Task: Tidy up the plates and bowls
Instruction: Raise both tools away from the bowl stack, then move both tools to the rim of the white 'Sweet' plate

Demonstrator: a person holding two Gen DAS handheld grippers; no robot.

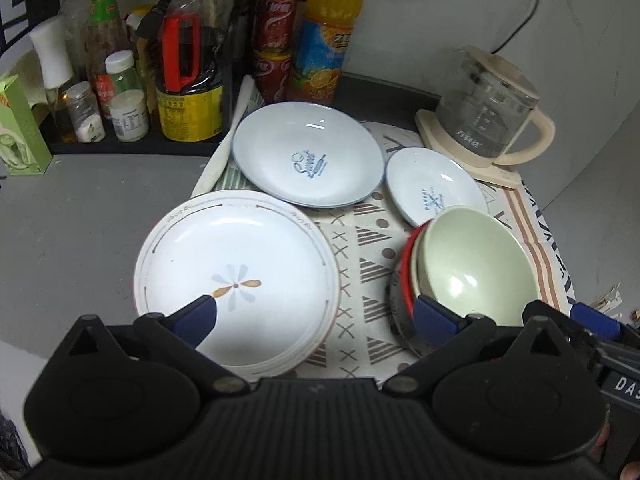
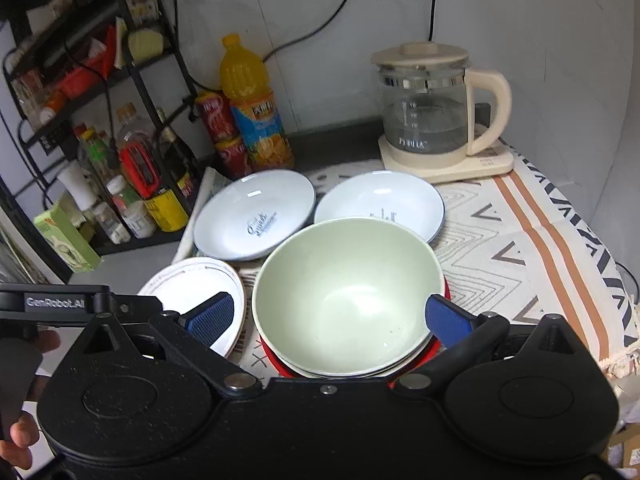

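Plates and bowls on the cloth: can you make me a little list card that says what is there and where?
surface: patterned cloth on a grey counter
flower plate: front left, on top of a stack of white plates
big blue-rimmed plate: back, on a like plate
small blue-rimmed plate: right of it
green bowl: front right, nested on top of a stack with a red bowl below
glass kettle: back right, on its base
left hand-held gripper: open, empty
right hand-held gripper: open, astride the green bowl
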